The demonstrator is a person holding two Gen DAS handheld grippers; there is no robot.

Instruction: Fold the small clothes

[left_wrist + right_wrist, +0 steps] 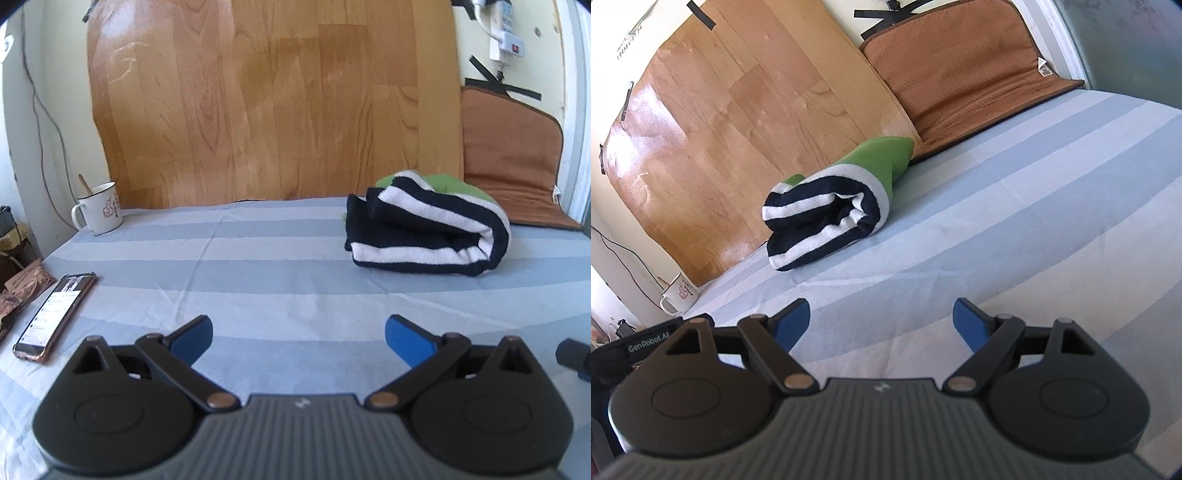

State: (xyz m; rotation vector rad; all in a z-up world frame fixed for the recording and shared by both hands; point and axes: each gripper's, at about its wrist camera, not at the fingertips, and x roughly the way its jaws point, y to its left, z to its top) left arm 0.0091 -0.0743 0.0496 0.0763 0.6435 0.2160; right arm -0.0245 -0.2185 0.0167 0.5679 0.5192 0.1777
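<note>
Hovering low over striped blue-grey bedsheet point(258, 258), both tools idle. Left gripper point(298, 338): jaws spread wide, blue pads well apart, nothing between them, only bare sheet beneath. Right gripper point(881, 323): same, jaws wide apart, empty, blue pads clear of any cloth.

Folded garment point(428, 229) lying on sheet ahead and to the right in left wrist view, well apart from left gripper. Navy and white stripes, rolled or folded into a thick bundle, green part showing behind and on top. From right wrist view, same bundle point(827, 214) ahead and left of centre, green section pointing away toward the wall end, well apart from right gripper.

Wood-grain panel point(258, 103) propped against wall behind bed, bundle near its foot. Brown padded mat point(513, 147) leaning at far right corner, its lower edge on the sheet, just beside the green end of the bundle. White enamel mug point(99, 212) at far left edge of bed, stick or spoon handle standing in it. Phone point(55, 317) lying flat at left edge of sheet, screen lit. Power strip point(504, 33) on wall upper right. Part of right tool's black body visible at right edge of left view.
</note>
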